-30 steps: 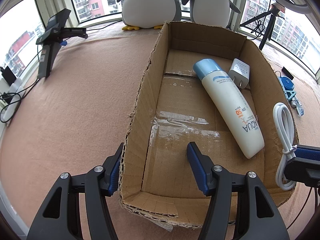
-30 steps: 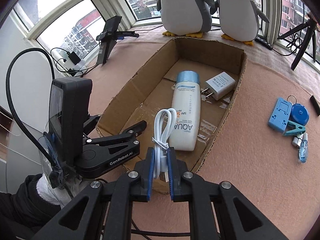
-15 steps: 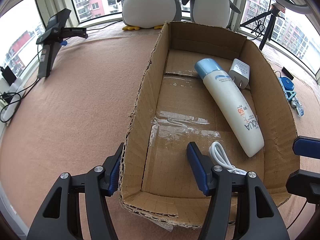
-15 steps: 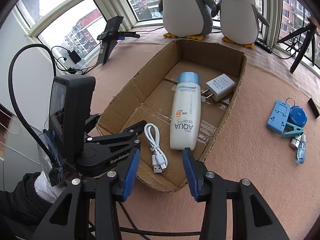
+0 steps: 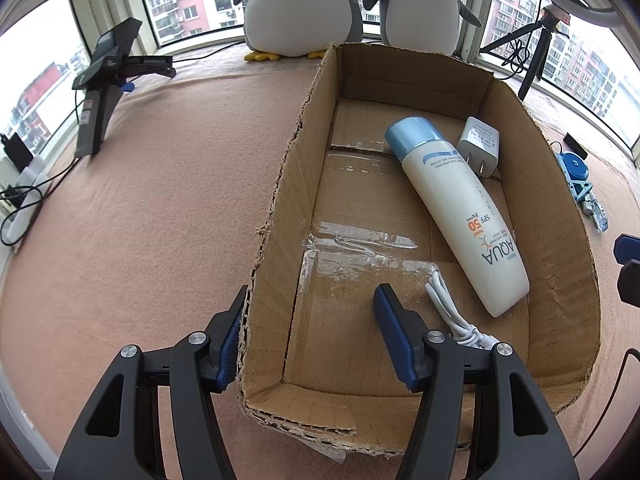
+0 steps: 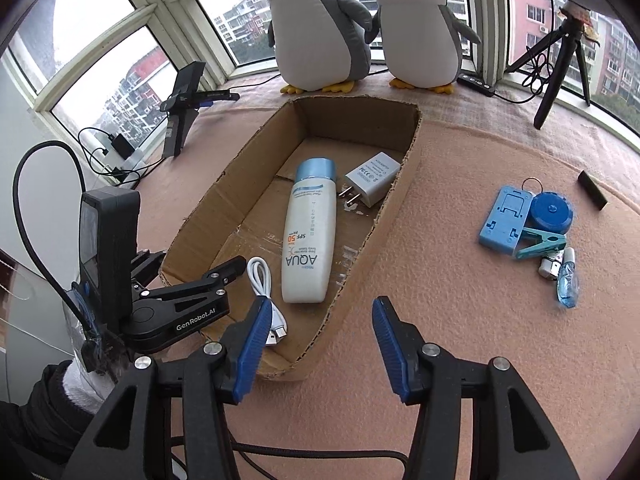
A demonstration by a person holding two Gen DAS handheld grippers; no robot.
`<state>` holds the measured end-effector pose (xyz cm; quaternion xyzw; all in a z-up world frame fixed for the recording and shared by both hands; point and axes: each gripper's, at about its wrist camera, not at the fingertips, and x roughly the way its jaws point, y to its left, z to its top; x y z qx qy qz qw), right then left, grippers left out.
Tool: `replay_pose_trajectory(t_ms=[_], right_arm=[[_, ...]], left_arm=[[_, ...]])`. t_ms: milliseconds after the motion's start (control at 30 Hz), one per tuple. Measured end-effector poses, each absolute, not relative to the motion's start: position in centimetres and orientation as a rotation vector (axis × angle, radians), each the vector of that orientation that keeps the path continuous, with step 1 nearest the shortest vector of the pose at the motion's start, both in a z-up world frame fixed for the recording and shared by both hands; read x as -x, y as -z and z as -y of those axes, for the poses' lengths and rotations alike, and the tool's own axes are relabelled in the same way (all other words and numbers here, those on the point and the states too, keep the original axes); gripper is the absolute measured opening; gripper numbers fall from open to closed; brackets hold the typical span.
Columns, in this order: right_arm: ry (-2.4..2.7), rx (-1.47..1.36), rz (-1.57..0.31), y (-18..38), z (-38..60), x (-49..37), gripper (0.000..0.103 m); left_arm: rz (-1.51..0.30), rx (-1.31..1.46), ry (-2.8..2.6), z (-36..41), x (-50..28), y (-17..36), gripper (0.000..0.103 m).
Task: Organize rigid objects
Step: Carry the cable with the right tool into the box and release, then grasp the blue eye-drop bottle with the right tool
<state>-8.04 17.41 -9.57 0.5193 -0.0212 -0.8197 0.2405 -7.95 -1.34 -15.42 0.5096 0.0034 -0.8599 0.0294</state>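
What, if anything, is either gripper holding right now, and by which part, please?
Nothing. The right gripper is open and empty; the white cable lies loose in the cardboard box. The left gripper is open, straddling the box wall.

A lived-in flat's bay window nook, high up in a city: curved windows (image 6: 120, 92) wrap around ahead of the right tool (image 6: 316, 344), and apartment blocks (image 6: 244, 20) fill the glass. Two plush penguins (image 6: 320, 28) stand on the sill end (homely, not lab gear). A pinkish cloth covers the counter (image 6: 460, 300). Small tripods (image 6: 560, 64) and trailing cables (image 6: 100, 156) at the far edges suggest a home set up for recording
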Motion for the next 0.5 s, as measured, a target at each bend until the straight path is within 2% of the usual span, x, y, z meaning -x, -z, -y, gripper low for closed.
replay_pose_trajectory(t_ms=[500], right_arm=[[2.554, -1.552, 0.19, 11.7, -30.7, 12.2, 0.048]], left_arm=[[0.005, -1.57, 2.651, 1.5, 8.0, 15.6, 0.061]])
